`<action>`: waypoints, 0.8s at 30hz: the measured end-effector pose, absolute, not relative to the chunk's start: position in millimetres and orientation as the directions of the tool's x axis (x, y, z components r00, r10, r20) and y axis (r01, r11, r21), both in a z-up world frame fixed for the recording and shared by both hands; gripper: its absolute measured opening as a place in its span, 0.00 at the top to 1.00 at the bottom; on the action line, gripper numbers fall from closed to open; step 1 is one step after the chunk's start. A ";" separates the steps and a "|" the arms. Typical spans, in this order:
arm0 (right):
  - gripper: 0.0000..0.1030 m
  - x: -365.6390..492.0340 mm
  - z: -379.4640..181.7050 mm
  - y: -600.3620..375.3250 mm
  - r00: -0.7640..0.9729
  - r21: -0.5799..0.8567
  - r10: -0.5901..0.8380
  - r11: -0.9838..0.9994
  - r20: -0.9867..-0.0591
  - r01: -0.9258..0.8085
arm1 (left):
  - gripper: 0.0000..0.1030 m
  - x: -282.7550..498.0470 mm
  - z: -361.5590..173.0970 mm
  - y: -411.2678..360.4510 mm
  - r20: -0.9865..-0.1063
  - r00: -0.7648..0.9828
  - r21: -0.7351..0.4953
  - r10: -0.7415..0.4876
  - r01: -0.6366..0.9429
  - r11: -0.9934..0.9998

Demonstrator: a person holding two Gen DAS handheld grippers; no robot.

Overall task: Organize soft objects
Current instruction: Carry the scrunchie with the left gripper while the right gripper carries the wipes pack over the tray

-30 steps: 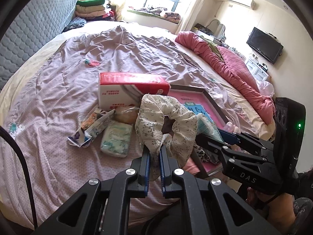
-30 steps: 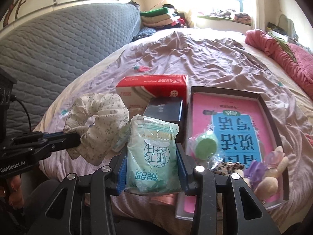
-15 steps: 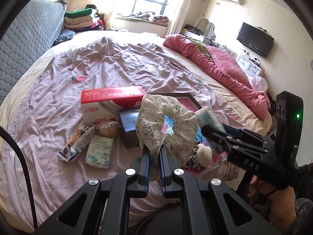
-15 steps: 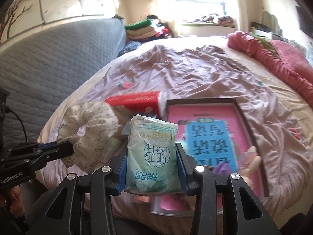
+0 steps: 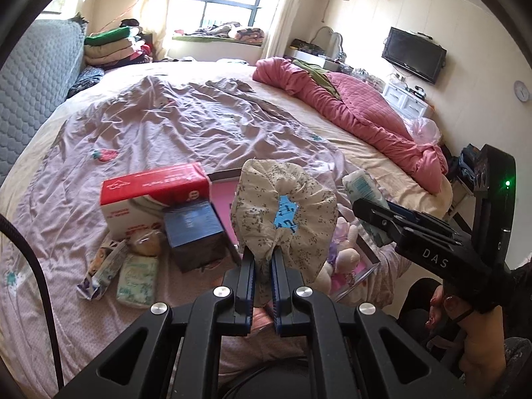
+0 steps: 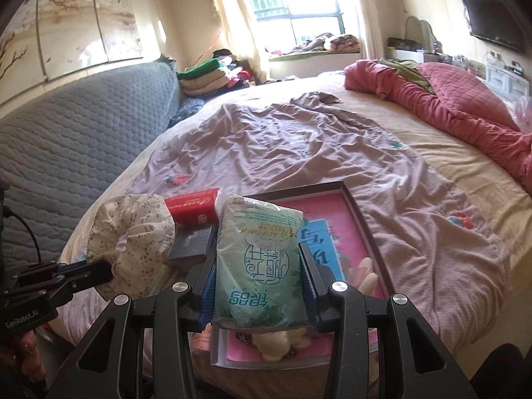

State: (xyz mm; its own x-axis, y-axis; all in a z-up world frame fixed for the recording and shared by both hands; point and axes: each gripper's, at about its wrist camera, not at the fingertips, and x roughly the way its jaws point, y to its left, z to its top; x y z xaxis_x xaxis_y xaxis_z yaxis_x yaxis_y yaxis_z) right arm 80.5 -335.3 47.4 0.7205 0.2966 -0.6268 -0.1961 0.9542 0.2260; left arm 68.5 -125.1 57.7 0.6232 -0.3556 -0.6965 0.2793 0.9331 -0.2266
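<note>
Scrunchie and tissue pack held above the bed

Scrunchie hangs from my left fingers, which are clenched tight on a fold of its floral fabric, raised clear of the clutter so I can sort it. My right fingers stand partly apart, clamping the green tissue pack by its sides. Both hover over the pink-lined tray on the bed, likely their destination, where plush toys already lie.

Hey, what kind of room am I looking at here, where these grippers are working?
Most likely a home bedroom. A big bed fills the view with a wrinkled lilac sheet and a bunched pink quilt, a padded grey headboard runs along one side, and a television hangs on the wall.
</note>
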 end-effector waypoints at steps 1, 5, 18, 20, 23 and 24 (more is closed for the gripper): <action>0.57 80.2 48.2 -337.4 0.725 0.228 0.295 0.955 -0.623 -0.192 | 0.92 70.1 57.1 -128.3 -0.699 0.621 -0.223 -0.354 0.282 0.933; 0.57 80.3 49.9 -344.3 0.733 0.224 0.282 0.958 -0.619 -0.179 | 0.92 76.5 53.5 -139.4 -0.706 0.608 -0.226 -0.363 0.292 0.929; 0.57 84.7 47.6 -368.4 0.752 0.234 0.258 0.962 -0.607 -0.141 | 0.92 97.3 39.1 -166.5 -0.731 0.575 -0.222 -0.367 0.308 0.925; 0.57 85.2 46.6 -372.8 0.754 0.237 0.253 0.963 -0.606 -0.132 | 0.92 100.3 37.4 -171.5 -0.735 0.570 -0.217 -0.367 0.315 0.924; 0.57 86.4 44.7 -379.9 0.757 0.245 0.246 0.962 -0.605 -0.116 | 0.92 104.9 34.0 -178.6 -0.742 0.562 -0.209 -0.365 0.323 0.923; 0.57 87.6 43.6 -383.2 0.757 0.249 0.243 0.962 -0.606 -0.110 | 0.91 106.2 32.9 -181.5 -0.745 0.560 -0.206 -0.363 0.325 0.923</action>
State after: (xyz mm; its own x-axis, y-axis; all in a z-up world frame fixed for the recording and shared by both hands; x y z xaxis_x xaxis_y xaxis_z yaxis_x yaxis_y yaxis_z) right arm 87.6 -383.2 43.6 0.7574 0.2433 -0.6060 -0.1096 0.9622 0.2493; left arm 106.2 -181.5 32.9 0.5598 -0.3632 -0.7448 0.3245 0.9231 -0.2062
